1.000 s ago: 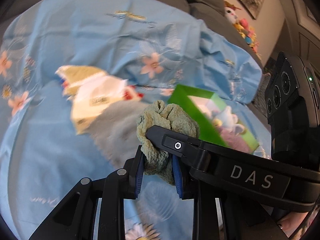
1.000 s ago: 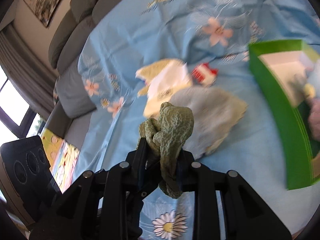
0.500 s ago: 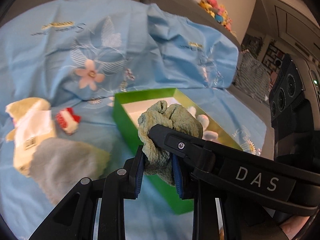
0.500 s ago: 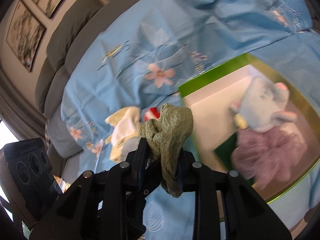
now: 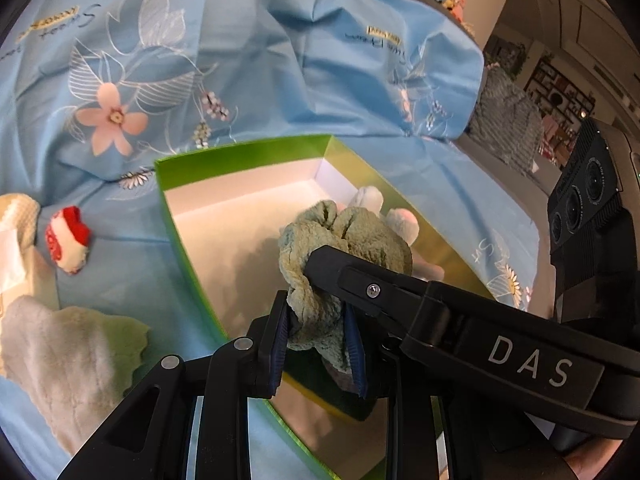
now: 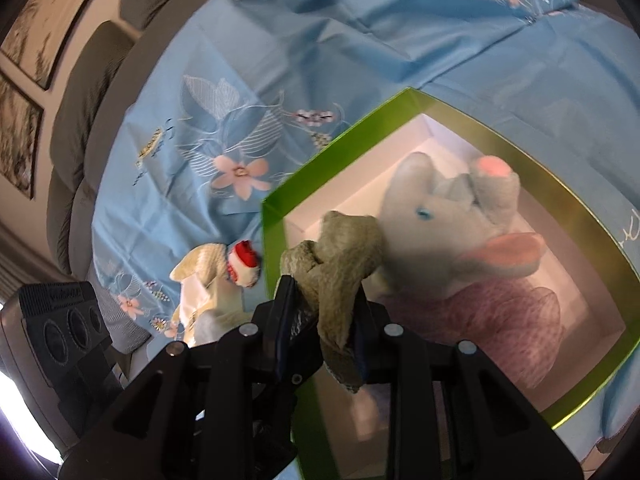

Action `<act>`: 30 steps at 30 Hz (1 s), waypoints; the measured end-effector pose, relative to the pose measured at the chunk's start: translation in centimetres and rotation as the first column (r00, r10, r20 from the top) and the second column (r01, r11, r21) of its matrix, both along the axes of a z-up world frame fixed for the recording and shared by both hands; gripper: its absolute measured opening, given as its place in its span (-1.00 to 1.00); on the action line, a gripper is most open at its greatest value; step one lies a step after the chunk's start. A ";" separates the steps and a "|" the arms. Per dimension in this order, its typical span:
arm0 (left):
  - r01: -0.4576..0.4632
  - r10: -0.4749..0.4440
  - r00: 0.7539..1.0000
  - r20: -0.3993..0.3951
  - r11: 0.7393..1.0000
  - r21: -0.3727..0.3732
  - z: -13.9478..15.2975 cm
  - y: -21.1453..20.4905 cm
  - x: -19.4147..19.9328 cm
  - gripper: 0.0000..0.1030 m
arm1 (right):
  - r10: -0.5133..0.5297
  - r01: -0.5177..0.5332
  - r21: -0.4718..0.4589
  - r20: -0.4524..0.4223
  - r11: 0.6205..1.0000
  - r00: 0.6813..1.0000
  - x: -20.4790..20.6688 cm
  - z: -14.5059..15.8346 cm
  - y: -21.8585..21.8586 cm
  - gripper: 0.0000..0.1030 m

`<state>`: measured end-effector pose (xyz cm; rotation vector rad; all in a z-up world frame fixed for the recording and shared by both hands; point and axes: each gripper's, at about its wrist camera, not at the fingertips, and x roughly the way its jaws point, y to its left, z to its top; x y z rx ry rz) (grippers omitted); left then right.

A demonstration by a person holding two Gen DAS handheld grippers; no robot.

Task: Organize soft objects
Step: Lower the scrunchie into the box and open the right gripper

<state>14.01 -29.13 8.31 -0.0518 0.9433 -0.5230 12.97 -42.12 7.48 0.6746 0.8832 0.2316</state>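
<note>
Both grippers, left (image 5: 318, 340) and right (image 6: 326, 332), pinch my green cloth (image 5: 344, 248) over the green box (image 6: 276, 208), which already holds an elephant toy (image 6: 452, 216); other cloths (image 5: 60, 344) wait outside.

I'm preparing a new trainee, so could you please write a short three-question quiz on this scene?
1. True or false: both grippers are shut on the same green cloth.
2. What already lies in the green box? A) a grey elephant toy and a pink fluffy thing B) a book C) nothing
3. Name the small object on the blue sheet just outside the box, beside the cream cloth.

Key
1. True: the left gripper and the right gripper both pinch it over the box.
2. A: the elephant toy lies on the pink fluffy thing.
3. The red and white toy.
</note>
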 end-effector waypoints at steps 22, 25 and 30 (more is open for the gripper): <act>-0.042 0.046 0.998 -0.051 0.997 0.072 -0.7 -0.9 0.3 -0.48 | -0.072 0.077 0.040 -0.103 0.996 0.992 0.0 -2.0 -2.3 0.12; -0.069 0.070 0.997 -0.034 0.997 0.023 0.4 0.4 -0.5 -0.48 | -0.108 0.108 0.006 -0.059 0.994 0.992 -0.9 -1.0 -2.3 0.38; -0.106 0.106 0.994 0.001 0.994 0.009 2.0 3.0 -2.4 -0.44 | -0.131 0.131 0.011 0.013 0.991 0.991 -2.3 0.5 -2.6 0.62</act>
